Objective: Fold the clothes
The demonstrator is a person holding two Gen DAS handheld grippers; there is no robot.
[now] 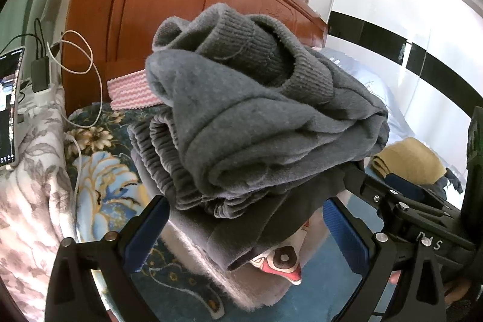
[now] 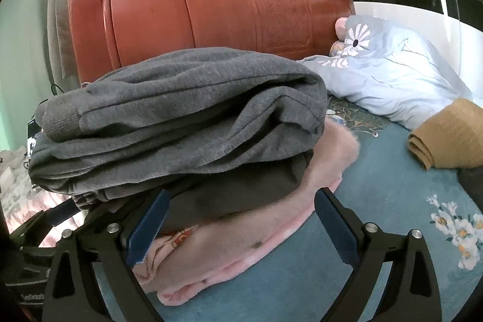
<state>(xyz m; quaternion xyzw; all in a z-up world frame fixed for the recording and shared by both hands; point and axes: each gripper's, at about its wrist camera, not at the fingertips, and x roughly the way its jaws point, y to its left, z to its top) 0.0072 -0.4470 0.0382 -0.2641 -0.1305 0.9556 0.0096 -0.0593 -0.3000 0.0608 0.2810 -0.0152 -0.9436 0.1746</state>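
Left wrist view: grey sweatpants (image 1: 256, 116) bundled on top of a folded stack, right in front of the left gripper (image 1: 244, 231), whose blue pads stand apart either side of the stack's lower layers, gripping nothing. Right wrist view: right gripper (image 2: 241, 219) likewise spread wide, stack just ahead between its fingers; pink fleece (image 2: 241, 246) lowest, dark garment (image 2: 241, 189) between. Stack sits on teal floral bedspread (image 2: 392, 201). Folded mustard cloth (image 2: 446, 135) well apart.
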